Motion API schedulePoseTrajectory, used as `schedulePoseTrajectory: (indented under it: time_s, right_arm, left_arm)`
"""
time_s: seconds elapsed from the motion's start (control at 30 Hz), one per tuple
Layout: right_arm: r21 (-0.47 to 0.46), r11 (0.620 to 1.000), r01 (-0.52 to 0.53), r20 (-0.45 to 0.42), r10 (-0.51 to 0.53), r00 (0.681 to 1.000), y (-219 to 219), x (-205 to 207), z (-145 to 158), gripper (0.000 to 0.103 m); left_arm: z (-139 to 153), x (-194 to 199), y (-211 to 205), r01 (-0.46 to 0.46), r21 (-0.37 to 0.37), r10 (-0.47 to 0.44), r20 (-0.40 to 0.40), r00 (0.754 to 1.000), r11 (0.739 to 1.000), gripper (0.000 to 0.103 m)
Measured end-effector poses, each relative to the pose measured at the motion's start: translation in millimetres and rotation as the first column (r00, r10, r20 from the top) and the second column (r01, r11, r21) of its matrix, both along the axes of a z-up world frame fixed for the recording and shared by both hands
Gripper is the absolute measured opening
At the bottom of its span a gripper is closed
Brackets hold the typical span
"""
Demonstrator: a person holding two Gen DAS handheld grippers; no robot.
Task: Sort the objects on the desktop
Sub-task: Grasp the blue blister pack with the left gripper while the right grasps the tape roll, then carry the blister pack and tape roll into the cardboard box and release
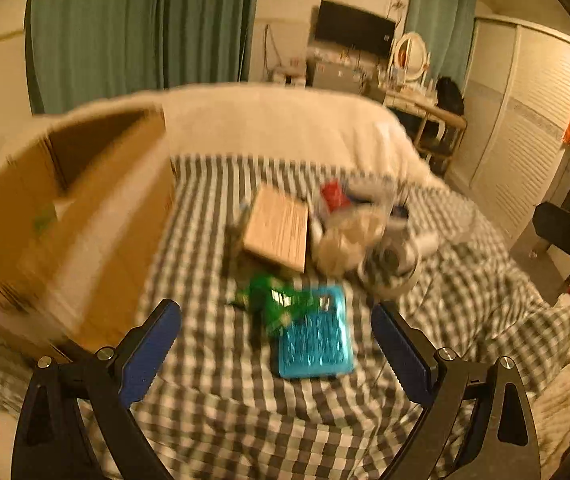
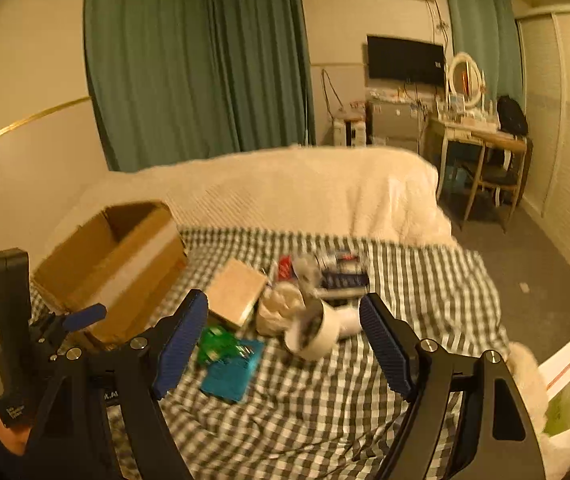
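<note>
A pile of objects lies on a checked cloth (image 1: pixel 221 400): a blue calculator (image 1: pixel 315 336), a green packet (image 1: pixel 273 300) on its top edge, a small tan box (image 1: pixel 279 234), a white tape roll (image 1: pixel 391 260), a crumpled pale bag (image 1: pixel 345 240) and a red item (image 1: pixel 333 194). An open cardboard box (image 1: pixel 65 216) stands at the left. My left gripper (image 1: pixel 277 350) is open and empty just before the calculator. My right gripper (image 2: pixel 285 344) is open and empty, with the tape roll (image 2: pixel 313 334) between its fingers' line, farther off. The calculator (image 2: pixel 231 376) and cardboard box (image 2: pixel 113 268) show there too.
A cream blanket (image 2: pixel 305 188) covers the bed behind the cloth. A desk with a mirror (image 2: pixel 481 136) and a TV (image 2: pixel 405 60) stand at the far wall. A white bag (image 2: pixel 569 392) lies at the right edge. The left gripper body (image 2: pixel 45 344) shows at the left.
</note>
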State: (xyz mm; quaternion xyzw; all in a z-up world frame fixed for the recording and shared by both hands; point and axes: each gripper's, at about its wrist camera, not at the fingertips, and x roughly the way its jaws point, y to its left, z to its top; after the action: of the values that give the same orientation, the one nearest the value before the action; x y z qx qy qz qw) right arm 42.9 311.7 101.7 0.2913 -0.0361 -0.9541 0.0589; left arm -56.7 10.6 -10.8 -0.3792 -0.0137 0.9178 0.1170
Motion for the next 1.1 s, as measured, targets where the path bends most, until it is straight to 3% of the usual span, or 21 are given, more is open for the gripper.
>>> schedulePoseTrajectory:
  time_s: [0.1, 0.3, 0.5, 0.67, 0.77, 0.8, 0.93, 1.0, 1.1]
  right_arm:
    - [-0.027, 1.0, 0.01, 0.041, -0.009, 0.999, 16.1, -10.8, -34.7, 0.078]
    - [-0.167, 0.983, 0.071, 0.156, -0.045, 0.987, 45.6, -48.9, -104.4, 0.078]
    - [-0.263, 0.958, 0.112, 0.214, -0.055, 0.975, 57.0, -82.4, -133.8, 0.078]
    - [-0.298, 0.946, 0.128, 0.246, -0.053, 0.968, 53.7, -100.6, -148.1, 0.078]
    - [-0.301, 0.944, 0.137, 0.269, -0.054, 0.962, 52.2, -107.2, -155.7, 0.078]
    - [-0.302, 0.943, 0.142, 0.276, -0.056, 0.96, 52.4, -109.6, -158.6, 0.077]
    - [-0.335, 0.931, 0.144, 0.301, -0.039, 0.953, 53.8, -118.1, -170.7, 0.061]
    - [-0.349, 0.926, 0.142, 0.309, -0.029, 0.95, 52.8, -119.5, -174.6, 0.042]
    - [-0.341, 0.932, 0.125, 0.296, -0.019, 0.955, 49.1, -112.3, -174.0, 0.03]
  left_arm:
    - [-30.6, -6.3, 6.5, 0.004, 0.017, -0.005, 0.058, 0.998, 1.0, 0.098]
    - [-68.3, -22.1, 14.9, -0.001, 0.08, -0.01, 0.133, 0.991, 0.997, 0.098]
    - [-89.4, -37.7, 28.1, -0.005, 0.123, -0.019, 0.199, 0.98, 0.992, 0.098]
    - [-101.4, -52.9, 42.9, 0.029, 0.055, -0.041, 0.222, 0.974, 0.998, 0.097]
    - [-98.7, -51.9, 41.2, 0.029, 0.065, -0.042, 0.213, 0.976, 0.997, 0.083]
    - [-97.7, -50.5, 40.8, 0.036, 0.056, -0.047, 0.21, 0.977, 0.998, 0.072]
    - [-97.2, -46.8, 36.5, 0.061, 0.091, -0.08, 0.22, 0.972, 0.994, 0.071]
    - [-96.1, -44.4, 35.1, 0.062, 0.106, -0.085, 0.225, 0.971, 0.992, 0.071]
    - [-90.5, -37.9, 32.9, 0.074, 0.112, -0.098, 0.228, 0.969, 0.991, 0.071]
